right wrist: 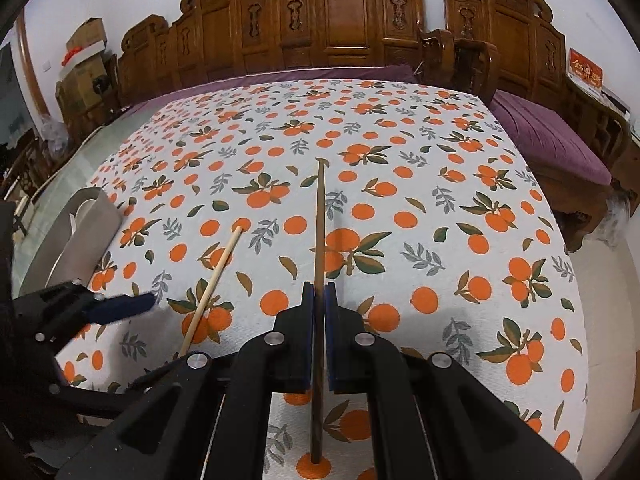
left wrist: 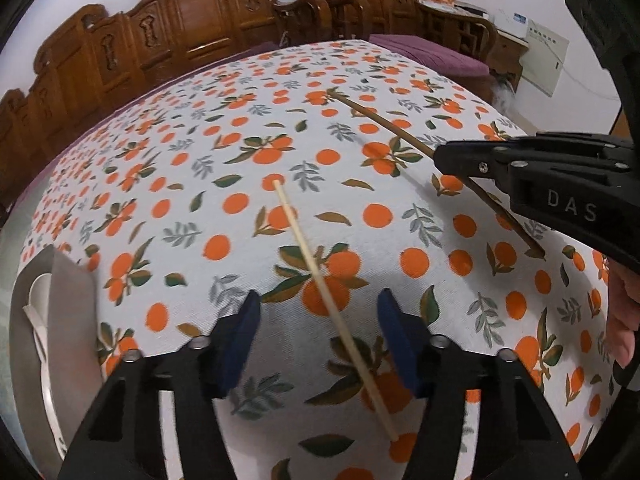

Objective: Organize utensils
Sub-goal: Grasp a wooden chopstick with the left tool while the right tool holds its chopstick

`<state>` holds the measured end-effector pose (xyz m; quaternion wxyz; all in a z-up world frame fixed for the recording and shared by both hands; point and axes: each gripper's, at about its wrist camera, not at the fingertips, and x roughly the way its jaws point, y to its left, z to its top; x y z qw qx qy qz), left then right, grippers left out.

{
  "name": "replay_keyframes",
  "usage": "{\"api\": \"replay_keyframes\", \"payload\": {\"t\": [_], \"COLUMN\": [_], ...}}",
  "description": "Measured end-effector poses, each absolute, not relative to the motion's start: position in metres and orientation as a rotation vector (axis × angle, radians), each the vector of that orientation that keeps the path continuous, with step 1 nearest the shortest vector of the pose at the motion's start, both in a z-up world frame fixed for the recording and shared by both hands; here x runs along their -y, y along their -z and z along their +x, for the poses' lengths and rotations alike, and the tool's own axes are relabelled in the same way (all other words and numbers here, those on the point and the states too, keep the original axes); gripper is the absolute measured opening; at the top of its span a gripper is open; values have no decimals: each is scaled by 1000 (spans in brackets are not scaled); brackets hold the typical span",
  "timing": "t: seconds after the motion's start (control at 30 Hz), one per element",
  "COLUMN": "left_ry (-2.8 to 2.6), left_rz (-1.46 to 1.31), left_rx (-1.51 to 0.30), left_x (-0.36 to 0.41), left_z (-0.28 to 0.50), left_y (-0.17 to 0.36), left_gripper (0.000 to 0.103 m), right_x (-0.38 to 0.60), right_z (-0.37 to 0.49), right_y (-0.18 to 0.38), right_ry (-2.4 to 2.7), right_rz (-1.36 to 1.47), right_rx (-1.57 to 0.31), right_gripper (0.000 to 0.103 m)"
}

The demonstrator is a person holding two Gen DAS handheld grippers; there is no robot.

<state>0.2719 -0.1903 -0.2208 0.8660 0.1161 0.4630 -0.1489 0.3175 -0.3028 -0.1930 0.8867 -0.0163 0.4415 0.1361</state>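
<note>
Grey holder [left wrist: 68, 300] at left edge of frame cut off; white things inside too hidden to tell. Dark brown stick [right wrist: 319, 240] partly hidden between blue pads [right wrist: 307, 320].

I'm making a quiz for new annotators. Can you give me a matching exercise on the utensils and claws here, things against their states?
Things:
1. thin dark brown wooden chopstick
2. thin pale bamboo chopstick
3. left claw
4. grey rectangular utensil tray

States:
A. open, jaws apart above the cloth
B. clamped between the pads of the right claw
C. at the table's left edge, holding a white spoon
D. lying loose on the orange-print tablecloth

Pairs: 1-B, 2-D, 3-A, 4-C
</note>
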Motion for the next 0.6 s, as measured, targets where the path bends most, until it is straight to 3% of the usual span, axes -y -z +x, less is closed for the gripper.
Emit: {"api": "replay_keyframes", "payload": {"t": [0.17, 0.23, 0.37, 0.6], "left_ry": [319, 320, 300, 278], "left_rz": [249, 234, 222, 241], "left_rx": [-983, -987, -999, -1006], "left_x": [194, 192, 187, 173], "left_z": [273, 274, 275, 266], "left_y": [226, 227, 227, 224], "left_gripper": [28, 24, 7, 4], "right_x": [303, 303, 300, 296], "right_z": [317, 317, 316, 311], "right_y": [193, 193, 194, 199], "right_ry": [-281, -283, -277, -269], "right_rz": [-31, -32, -47, -65], "right_rx": [-920, -918, -922, -930], "right_gripper": [6, 6, 6, 6]}}
